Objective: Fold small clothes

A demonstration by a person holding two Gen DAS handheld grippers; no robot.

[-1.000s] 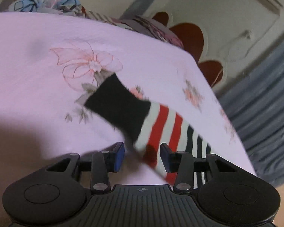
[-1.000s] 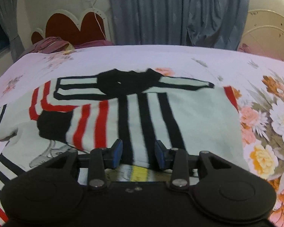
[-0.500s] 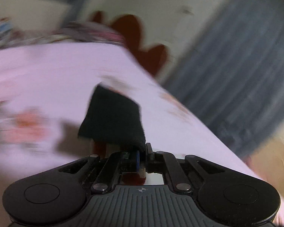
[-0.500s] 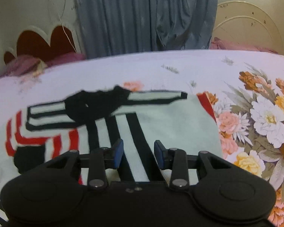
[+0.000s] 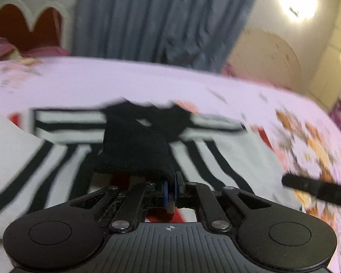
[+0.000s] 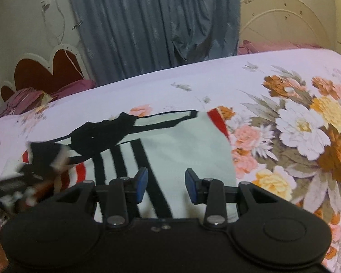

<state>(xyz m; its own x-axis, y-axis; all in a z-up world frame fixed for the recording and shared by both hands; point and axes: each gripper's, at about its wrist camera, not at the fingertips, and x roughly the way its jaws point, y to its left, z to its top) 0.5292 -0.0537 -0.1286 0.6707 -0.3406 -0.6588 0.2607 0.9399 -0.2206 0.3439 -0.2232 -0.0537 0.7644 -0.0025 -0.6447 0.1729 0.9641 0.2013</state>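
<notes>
- Left wrist view: the left gripper (image 5: 169, 192) sits at lower centre, jaws closed on the black sleeve cuff (image 5: 134, 152) of the striped sweater (image 5: 56, 159).
- The cuff rises from the jaws toward frame centre, over the sweater body, which spans the middle of the frame on the floral bedsheet (image 5: 125, 79).
- A dark bar (image 5: 316, 187) enters at right; blurred, identity unclear.
- Right wrist view: the right gripper (image 6: 166, 186) sits at lower centre, jaws apart, holding nothing.
- The sweater (image 6: 181, 154) lies flat at centre left, black collar (image 6: 97, 138) toward the grey curtain (image 6: 152, 22).
- Blurred shapes occupy the left edge.
</notes>
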